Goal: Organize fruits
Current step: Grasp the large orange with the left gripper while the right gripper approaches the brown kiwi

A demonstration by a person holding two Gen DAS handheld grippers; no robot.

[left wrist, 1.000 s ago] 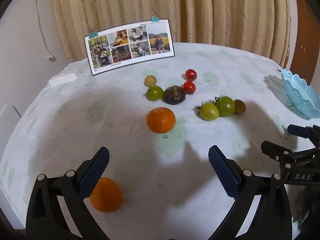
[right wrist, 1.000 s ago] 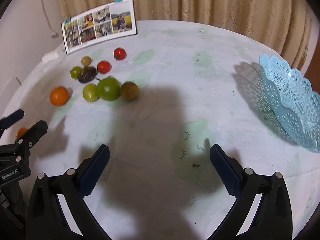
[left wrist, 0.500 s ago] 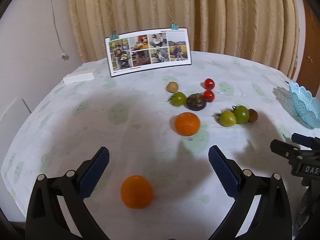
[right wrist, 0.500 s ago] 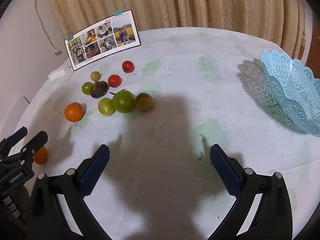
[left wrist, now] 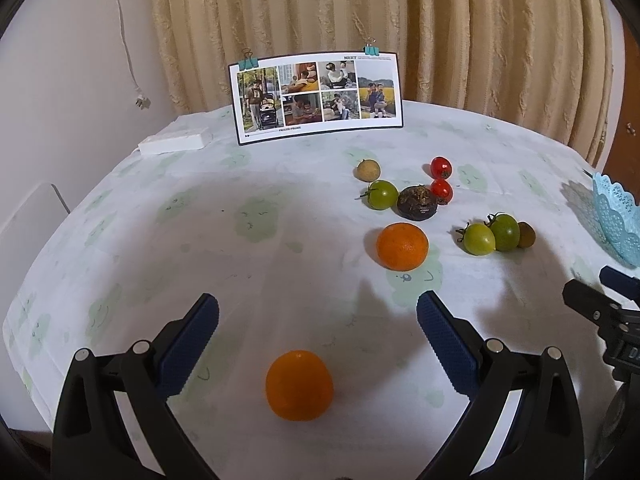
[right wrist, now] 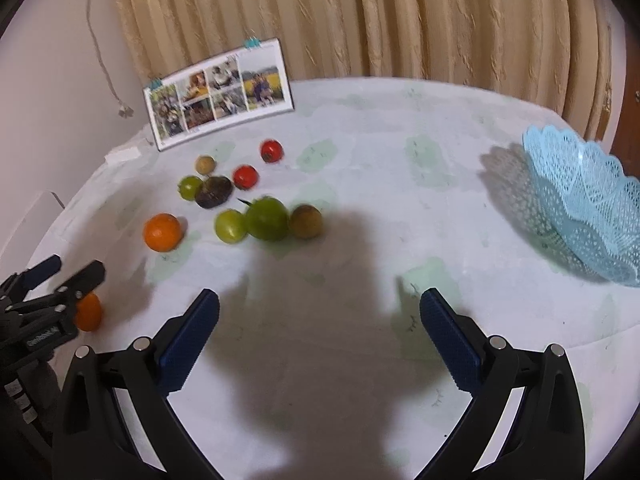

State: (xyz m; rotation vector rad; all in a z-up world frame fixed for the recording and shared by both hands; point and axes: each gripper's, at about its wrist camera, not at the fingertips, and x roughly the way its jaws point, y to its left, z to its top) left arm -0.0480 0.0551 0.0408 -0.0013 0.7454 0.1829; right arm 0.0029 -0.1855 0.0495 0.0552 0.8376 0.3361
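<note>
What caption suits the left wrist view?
Open left gripper over an orange, more fruit beyond.

Both grippers are held level, side by side. The left gripper [left wrist: 318,314] has its fingers [left wrist: 192,340] spread wide, nothing between them. The right gripper [right wrist: 319,312] likewise gapes, though its view is blurred.

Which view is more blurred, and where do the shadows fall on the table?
Right wrist view: motion-blurred, the green tomato smeared; a broad dark shadow lies on the tablecloth between the open right claw fingers. Left wrist view: sharp; the near orange crisp, softer shadows ahead of the open left claw.
</note>
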